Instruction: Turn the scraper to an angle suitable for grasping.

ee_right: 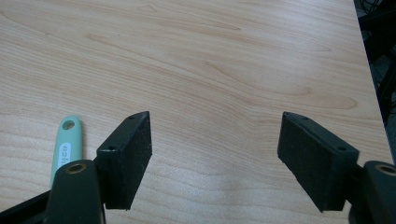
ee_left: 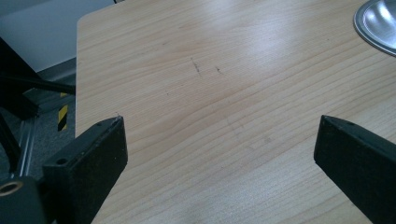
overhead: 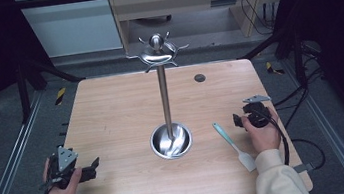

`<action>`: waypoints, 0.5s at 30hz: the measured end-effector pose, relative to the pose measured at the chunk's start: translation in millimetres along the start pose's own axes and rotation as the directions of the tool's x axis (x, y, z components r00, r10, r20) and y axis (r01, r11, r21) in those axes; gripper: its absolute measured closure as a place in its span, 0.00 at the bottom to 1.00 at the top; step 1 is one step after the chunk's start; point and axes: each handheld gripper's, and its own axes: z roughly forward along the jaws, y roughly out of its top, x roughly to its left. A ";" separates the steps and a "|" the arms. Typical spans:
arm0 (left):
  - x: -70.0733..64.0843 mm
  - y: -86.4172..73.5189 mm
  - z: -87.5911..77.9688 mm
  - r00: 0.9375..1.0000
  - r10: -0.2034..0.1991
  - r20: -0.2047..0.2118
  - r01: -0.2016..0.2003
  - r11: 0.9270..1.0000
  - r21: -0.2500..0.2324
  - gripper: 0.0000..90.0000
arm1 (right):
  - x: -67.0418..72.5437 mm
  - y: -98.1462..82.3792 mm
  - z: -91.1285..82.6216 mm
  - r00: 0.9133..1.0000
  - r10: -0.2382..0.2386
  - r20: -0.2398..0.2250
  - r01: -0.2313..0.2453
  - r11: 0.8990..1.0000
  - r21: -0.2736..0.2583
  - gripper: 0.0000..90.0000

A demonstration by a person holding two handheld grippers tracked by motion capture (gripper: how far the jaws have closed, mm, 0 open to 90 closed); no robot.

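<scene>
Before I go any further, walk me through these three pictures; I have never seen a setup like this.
There is no robot here. A person sits at a wooden table and holds a hand-operated gripper in each hand.

The wide picture comes from a camera above the person, looking down on the table. In it the left gripper is at the near left corner and the right gripper at the right side.

The other two pictures come from small cameras riding on the grippers. Each looks along its own two black fingers, which stand apart over bare wood, so both grippers are open and hold nothing.

On the table stands a metal stand: a round base, an upright pole and hooks at the top. Beside the right gripper lies a spatula with a pale green handle and a white blade. Nothing touches it.
</scene>
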 end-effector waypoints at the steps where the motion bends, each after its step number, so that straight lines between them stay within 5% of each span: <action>1: 0.0 0.0 0.2 1.000 -0.001 0.000 0.001 1.000 0.000 0.03 | 0.7 0.5 0.9 1.000 -0.002 0.014 0.002 1.000 0.003 0.29; 8: -0.6 0.1 0.1 1.000 0.002 0.001 -0.002 1.000 0.000 0.03 | 1.9 3.1 3.5 0.999 0.015 0.036 -0.017 0.998 0.055 0.32; 11: -0.4 0.1 0.1 1.000 0.005 0.002 -0.005 1.000 0.000 0.03 | 8.8 4.6 2.4 1.000 -0.009 -0.012 0.009 0.998 0.060 0.54; 15: -0.6 0.1 -0.1 1.000 0.005 0.002 -0.005 1.000 0.000 0.03 | 15.4 5.7 1.6 0.997 -0.042 -0.061 0.045 0.998 0.053 0.68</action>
